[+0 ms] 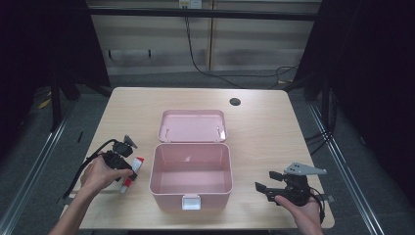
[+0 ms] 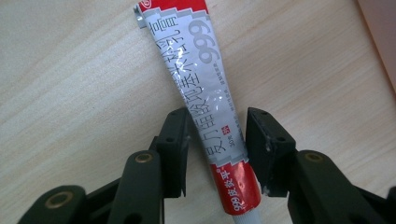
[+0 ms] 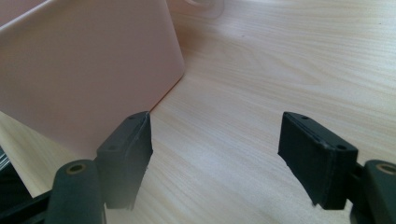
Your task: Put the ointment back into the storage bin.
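A red, white and silver ointment tube [image 1: 138, 164] lies flat on the wooden table, left of an open pink box [image 1: 169, 196]. My left gripper [image 1: 130, 172] is down over the tube. In the left gripper view the tube [image 2: 205, 70] runs up between the black jaws of that gripper [image 2: 218, 116], with a narrow gap on each side, so it is open around the tube's lower half. My right gripper [image 1: 265, 180] is held open right of the box, above the table. Its view shows the box's pink side wall [image 3: 84, 70] just beyond the left jaw of this gripper [image 3: 217, 140].
The box's lid [image 1: 192, 126] lies flipped back behind it, and a white latch [image 1: 191, 201] sits on its front wall. A dark round hole [image 1: 235, 102] is in the table's far right part. Bare wood [image 1: 274, 142] lies right of the box. Cables run along the floor behind the table.
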The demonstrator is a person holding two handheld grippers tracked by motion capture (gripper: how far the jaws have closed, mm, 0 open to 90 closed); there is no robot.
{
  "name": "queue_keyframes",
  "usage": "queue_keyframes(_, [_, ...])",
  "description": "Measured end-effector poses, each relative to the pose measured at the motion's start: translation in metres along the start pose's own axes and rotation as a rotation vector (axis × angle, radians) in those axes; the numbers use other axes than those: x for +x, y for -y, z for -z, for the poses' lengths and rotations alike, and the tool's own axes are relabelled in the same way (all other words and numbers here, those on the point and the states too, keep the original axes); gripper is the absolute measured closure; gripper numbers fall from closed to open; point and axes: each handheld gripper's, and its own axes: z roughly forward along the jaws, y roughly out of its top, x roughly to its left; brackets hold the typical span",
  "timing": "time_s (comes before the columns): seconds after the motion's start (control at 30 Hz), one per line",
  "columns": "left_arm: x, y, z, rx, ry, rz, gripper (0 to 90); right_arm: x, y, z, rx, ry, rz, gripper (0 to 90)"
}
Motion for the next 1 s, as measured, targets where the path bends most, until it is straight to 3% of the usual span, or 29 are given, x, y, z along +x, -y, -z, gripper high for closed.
queue_keyframes(0.17, [-0.001, -0.001, 0.000, 0.012, -0.015, -0.010, 63.4, 0.000, 0.000, 0.000, 0.004, 0.001, -0.004, 25.5])
queue_keyframes(0.27, [-0.010, -0.006, -0.002, 0.061, -0.083, -0.070, 65.9, -0.001, 0.000, 0.000, -0.006, -0.003, -0.007, 25.5])
queue_keyframes(0.37, [-0.014, -0.008, -0.003, 0.079, -0.103, -0.083, 66.2, -0.002, 0.000, 0.000, -0.001, 0.000, -0.009, 25.4])
queue_keyframes(0.63, [-0.013, -0.009, -0.003, 0.083, -0.102, -0.090, 70.6, -0.001, 0.001, 0.000, 0.004, -0.004, -0.004, 25.4])
queue_keyframes(0.83, [-0.008, -0.006, 0.000, 0.061, -0.064, -0.092, 70.7, -0.002, 0.001, 0.000, 0.004, -0.001, -0.007, 25.4])
queue_keyframes(0.87, [-0.007, -0.005, 0.001, 0.053, -0.037, -0.082, 70.7, -0.002, 0.001, 0.000, 0.004, 0.000, -0.008, 25.4])
queue_keyframes(1.0, [-0.005, 0.000, 0.006, 0.032, -0.043, -0.091, 70.6, -0.002, 0.001, 0.000, 0.004, 0.000, -0.008, 25.4])
